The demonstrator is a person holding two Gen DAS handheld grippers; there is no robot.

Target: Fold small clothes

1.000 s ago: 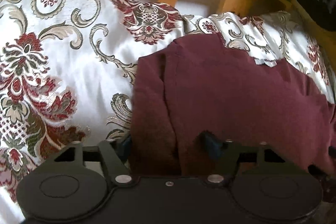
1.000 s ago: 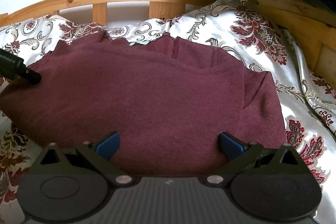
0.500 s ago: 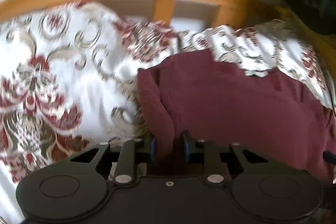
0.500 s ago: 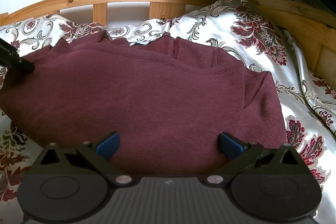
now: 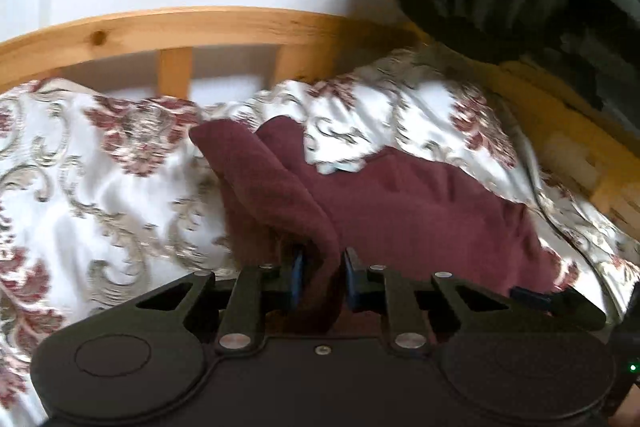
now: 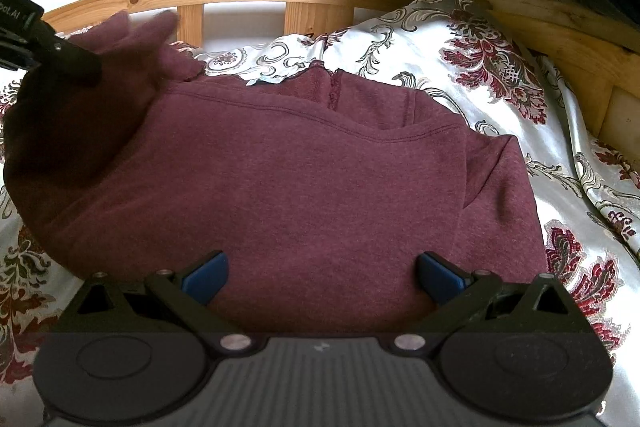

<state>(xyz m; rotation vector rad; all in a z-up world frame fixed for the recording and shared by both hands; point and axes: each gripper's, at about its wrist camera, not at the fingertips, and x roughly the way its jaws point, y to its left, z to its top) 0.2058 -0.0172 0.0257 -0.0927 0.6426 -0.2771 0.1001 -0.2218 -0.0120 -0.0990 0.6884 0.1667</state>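
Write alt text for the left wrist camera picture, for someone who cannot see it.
The left gripper is shut on a raised fold of a maroon sweatshirt, which lies on a floral satin bedspread. Behind stands a wooden bed rail.

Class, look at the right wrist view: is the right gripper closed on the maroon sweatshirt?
No: the right gripper has its jaws spread wide, with the maroon sweatshirt lying flat between and beyond them, ungripped.
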